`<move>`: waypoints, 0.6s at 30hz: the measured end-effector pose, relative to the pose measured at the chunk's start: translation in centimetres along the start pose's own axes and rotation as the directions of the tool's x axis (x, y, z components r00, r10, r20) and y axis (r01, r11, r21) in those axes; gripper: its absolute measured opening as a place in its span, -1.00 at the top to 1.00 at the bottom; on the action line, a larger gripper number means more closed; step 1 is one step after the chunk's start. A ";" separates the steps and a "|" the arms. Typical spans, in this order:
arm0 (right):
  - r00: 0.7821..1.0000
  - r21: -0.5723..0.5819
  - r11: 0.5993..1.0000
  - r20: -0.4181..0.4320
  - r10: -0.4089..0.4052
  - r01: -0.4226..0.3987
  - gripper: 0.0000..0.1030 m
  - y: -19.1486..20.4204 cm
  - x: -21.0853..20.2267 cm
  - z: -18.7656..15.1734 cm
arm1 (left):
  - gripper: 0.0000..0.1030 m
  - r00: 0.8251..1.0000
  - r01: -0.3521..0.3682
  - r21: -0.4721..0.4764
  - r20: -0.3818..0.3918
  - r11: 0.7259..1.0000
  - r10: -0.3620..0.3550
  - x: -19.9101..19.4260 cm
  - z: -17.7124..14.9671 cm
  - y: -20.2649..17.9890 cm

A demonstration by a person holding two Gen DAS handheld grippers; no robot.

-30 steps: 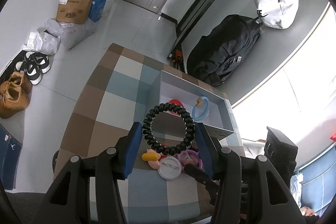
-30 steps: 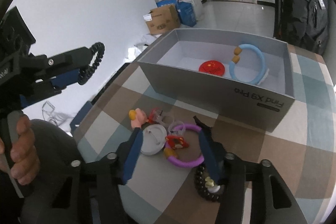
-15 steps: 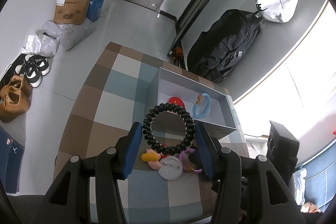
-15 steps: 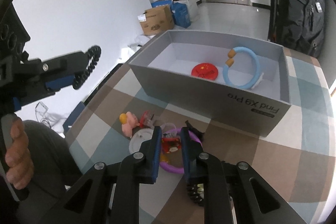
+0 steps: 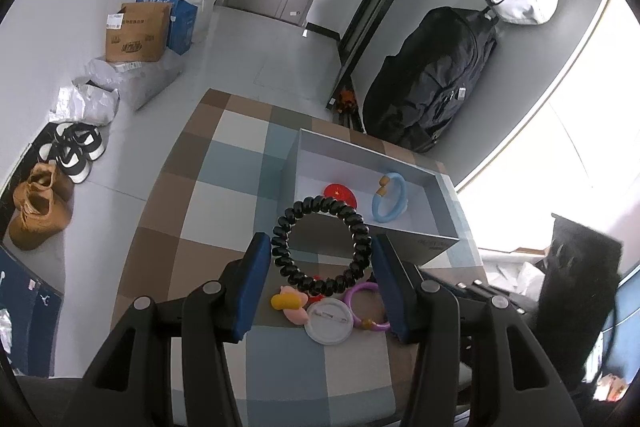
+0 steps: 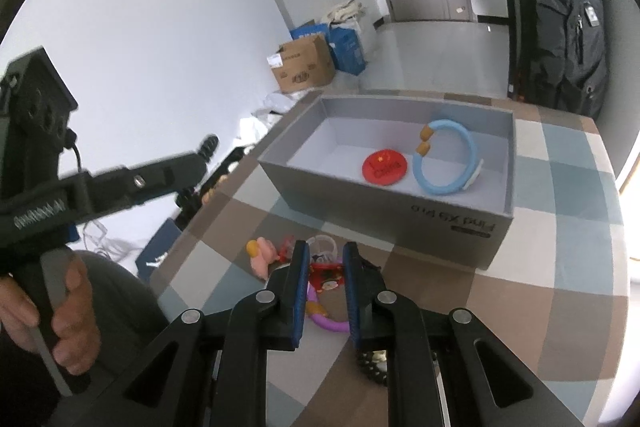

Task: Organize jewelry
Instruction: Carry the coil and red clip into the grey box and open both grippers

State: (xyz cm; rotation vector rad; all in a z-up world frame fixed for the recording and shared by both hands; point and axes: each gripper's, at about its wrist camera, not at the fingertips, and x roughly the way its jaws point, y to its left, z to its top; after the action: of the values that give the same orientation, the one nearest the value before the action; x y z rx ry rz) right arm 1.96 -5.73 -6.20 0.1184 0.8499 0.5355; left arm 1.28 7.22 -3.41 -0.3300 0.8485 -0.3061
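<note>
Left gripper (image 5: 322, 247): fingers pinching black coil ring (image 5: 320, 242), held above checked table (image 5: 224, 167), grey box (image 5: 436, 247) at 1 o'clock. Right gripper (image 6: 325, 263): jaws just closing, pinching red charm (image 6: 326, 277) on purple ring (image 6: 330, 323); box holds blue ring (image 6: 450, 159), red badge (image 6: 385, 166).

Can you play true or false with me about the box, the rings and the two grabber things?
1. The grey cardboard box holds a blue ring and a round red badge. True.
2. The left gripper holds nothing. False: a black spiral hair tie sits between its pads.
3. The purple ring lies in the box. False: it lies on the checked cloth.
4. The right gripper has just been closing, with a small red charm between its pads. True.
</note>
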 end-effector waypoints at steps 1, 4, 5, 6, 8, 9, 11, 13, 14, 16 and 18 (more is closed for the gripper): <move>1.000 0.006 1.000 0.010 0.008 -0.008 0.69 0.0 -0.3 0.1 | 0.10 1.000 -0.006 0.006 0.004 1.000 0.005 -0.1 0.0 -0.2; 0.999 0.023 0.999 0.043 0.022 -0.023 0.69 -0.3 -1.4 0.5 | 0.10 1.000 -0.021 0.022 0.017 1.000 0.020 -0.5 -0.1 -0.8; 0.998 0.026 0.999 0.053 0.023 -0.025 0.69 -0.3 -1.7 0.6 | 0.10 1.000 -0.021 0.025 0.023 0.999 0.021 -0.6 -0.1 -1.1; 0.998 0.029 0.999 0.061 0.026 -0.028 0.69 -0.4 -2.0 0.8 | 0.10 0.999 -0.020 0.027 0.025 0.999 0.020 -0.6 -0.1 -1.3; 0.997 0.030 0.999 0.072 0.027 -0.029 0.69 -0.5 -2.5 1.2 | 0.10 1.000 -0.019 0.036 0.025 0.999 0.018 -0.6 0.0 -1.8; 0.996 0.032 0.999 0.081 0.028 -0.031 0.69 -0.5 -2.9 1.4 | 0.10 0.999 -0.020 0.040 0.026 0.999 0.019 -0.5 0.1 -2.0; 0.994 0.034 0.999 0.102 0.034 -0.037 0.69 -0.7 -3.5 1.8 | 0.10 0.999 -0.024 0.048 0.032 0.999 0.023 -0.5 0.5 -2.5; 0.992 0.033 0.999 0.123 0.031 -0.035 0.69 -0.8 -4.3 2.5 | 0.10 0.999 -0.029 0.053 0.037 0.998 0.027 -0.4 0.9 -2.9; 0.991 0.028 0.999 0.130 0.022 -0.026 0.69 -0.9 -4.7 2.7 | 0.10 0.999 -0.034 0.053 0.033 0.998 0.032 -0.3 1.1 -3.1; 0.989 0.025 1.000 0.146 0.012 -0.016 0.69 -1.2 -5.3 3.4 | 0.10 0.999 -0.027 0.048 0.020 0.998 0.027 -0.2 1.5 -3.2; 0.988 0.031 0.999 0.155 0.017 -0.022 0.69 -1.6 -5.8 4.0 | 0.10 0.999 -0.033 0.056 0.019 0.998 0.031 -0.2 1.9 -3.5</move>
State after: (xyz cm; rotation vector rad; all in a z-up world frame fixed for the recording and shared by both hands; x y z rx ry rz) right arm 2.48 -9.56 -0.15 0.1959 0.7069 0.5235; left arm 2.19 4.49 -0.70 -0.2658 0.8246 -0.2964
